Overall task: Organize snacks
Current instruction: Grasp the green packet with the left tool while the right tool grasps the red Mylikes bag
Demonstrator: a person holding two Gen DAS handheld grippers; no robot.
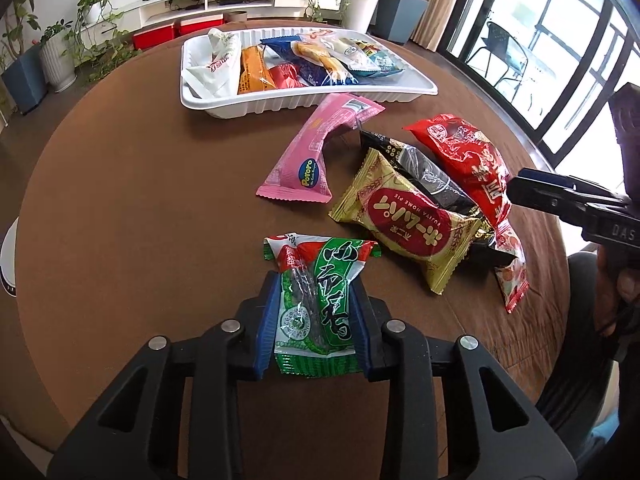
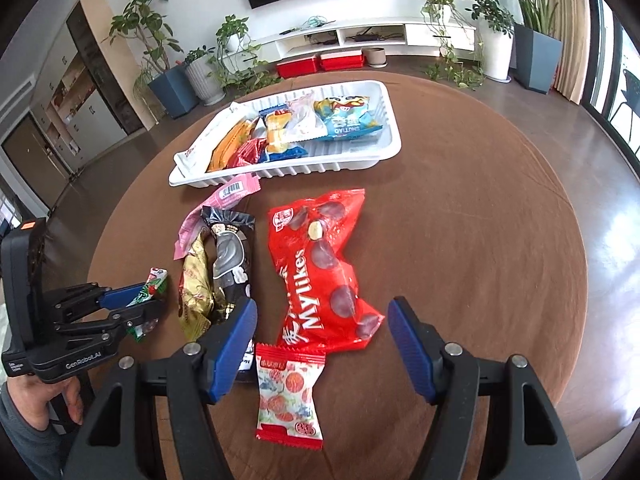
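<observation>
Green snack packet [image 1: 316, 304] clamped in left tool [image 1: 314, 320]; right tool [image 2: 322, 344] wide open.

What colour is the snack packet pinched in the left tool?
Green, with red and white at one end; the snack packet in the left tool shows best in the left wrist view.

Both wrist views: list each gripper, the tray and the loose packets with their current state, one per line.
left gripper: shut on green packet
right gripper: open, empty
white tray: partly filled
red Mylikes bag: loose on table
pink packet: loose on table
gold packet: overlapping black packet
</observation>
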